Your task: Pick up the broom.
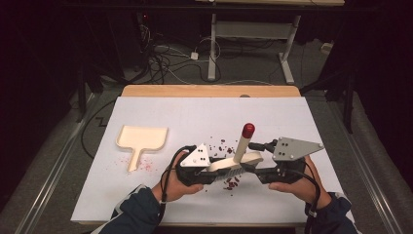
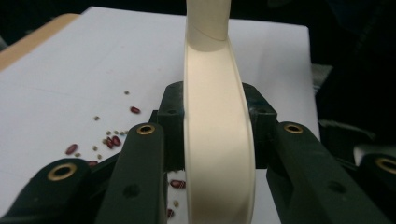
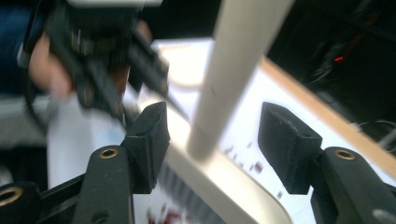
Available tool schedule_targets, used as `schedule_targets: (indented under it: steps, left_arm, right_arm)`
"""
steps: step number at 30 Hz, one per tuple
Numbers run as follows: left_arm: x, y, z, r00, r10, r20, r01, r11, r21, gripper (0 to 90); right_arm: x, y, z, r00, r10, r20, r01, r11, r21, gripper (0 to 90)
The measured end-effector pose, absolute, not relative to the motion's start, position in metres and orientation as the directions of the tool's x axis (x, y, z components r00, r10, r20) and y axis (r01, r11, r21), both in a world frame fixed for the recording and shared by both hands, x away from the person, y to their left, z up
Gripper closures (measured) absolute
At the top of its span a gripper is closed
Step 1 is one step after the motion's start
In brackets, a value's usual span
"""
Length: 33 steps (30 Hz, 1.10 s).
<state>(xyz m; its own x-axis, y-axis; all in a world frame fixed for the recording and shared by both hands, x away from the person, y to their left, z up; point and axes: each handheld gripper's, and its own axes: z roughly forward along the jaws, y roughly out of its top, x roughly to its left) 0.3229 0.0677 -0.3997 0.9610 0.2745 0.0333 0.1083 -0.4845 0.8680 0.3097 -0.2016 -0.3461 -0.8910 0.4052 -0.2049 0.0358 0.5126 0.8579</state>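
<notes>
High view sits above the near edge of the table (image 1: 146, 105), looking forward and down at the whole top. Both gripper views are super close to the brush (image 1: 241, 158), one from each end, so all three share the brush (image 2: 217, 140) and the scattered beans (image 2: 112, 141).

cream dustpan (image 1: 142, 138) on white table (image 1: 292, 117)

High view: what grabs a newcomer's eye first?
The cream brush with its red-tipped handle sticking up, mid-table between both hands. The left tongs are shut on its head; the right tongs stand open around the handle. Red beans lie scattered around it, and a cream dustpan sits apart at the left.
</notes>
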Motion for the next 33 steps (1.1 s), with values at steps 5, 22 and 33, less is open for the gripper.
schedule_targets:
  steps: [5,22,33]
  left_arm:
    - [0.316,0.075,-0.402,0.983,0.181,0.041,0.063,-0.531,0.845,65.9]
    - [0.313,0.075,-0.402,0.991,0.122,0.048,0.025,-0.538,0.842,59.4]
    - [0.311,0.102,-0.392,0.920,0.347,0.183,0.032,-0.531,0.847,31.8]
  right_arm:
    - [0.315,-0.200,-0.368,-0.940,0.288,-0.181,0.034,0.608,0.793,37.6]
    - [0.321,-0.178,-0.402,-0.992,0.096,-0.077,0.002,0.638,0.770,65.6]
    - [0.327,-0.188,-0.397,-0.963,0.239,-0.122,0.059,0.634,0.771,67.1]
